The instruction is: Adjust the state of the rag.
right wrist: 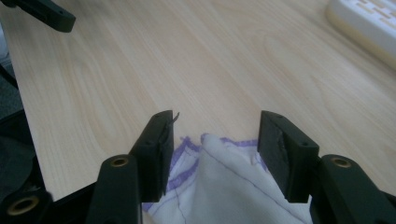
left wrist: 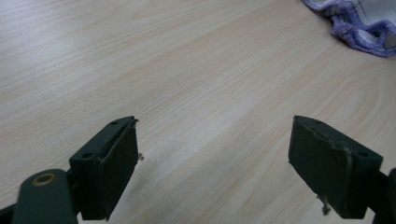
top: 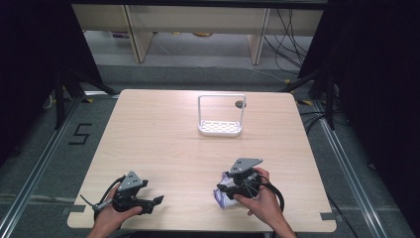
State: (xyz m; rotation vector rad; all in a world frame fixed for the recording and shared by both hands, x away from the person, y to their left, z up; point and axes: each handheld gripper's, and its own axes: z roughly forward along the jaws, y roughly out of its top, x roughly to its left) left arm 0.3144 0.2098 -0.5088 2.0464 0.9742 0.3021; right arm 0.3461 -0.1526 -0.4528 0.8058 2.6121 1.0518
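Two grippers low over the near edge of the bench, a cloth between the right one's jaws.

Right gripper has a white cloth with purple trim bunched between its half-closed jaws; whether the pads actually press it is hard to tell, and the cloth's lower part is cut off by the frame. From the high view the cloth lies at the near right of the bench, mostly hidden under the right gripper and hand. Left gripper hangs released, jaws wide apart over bare wood, with the cloth's edge cropped at the corner. A white rack stands farther back, well apart.
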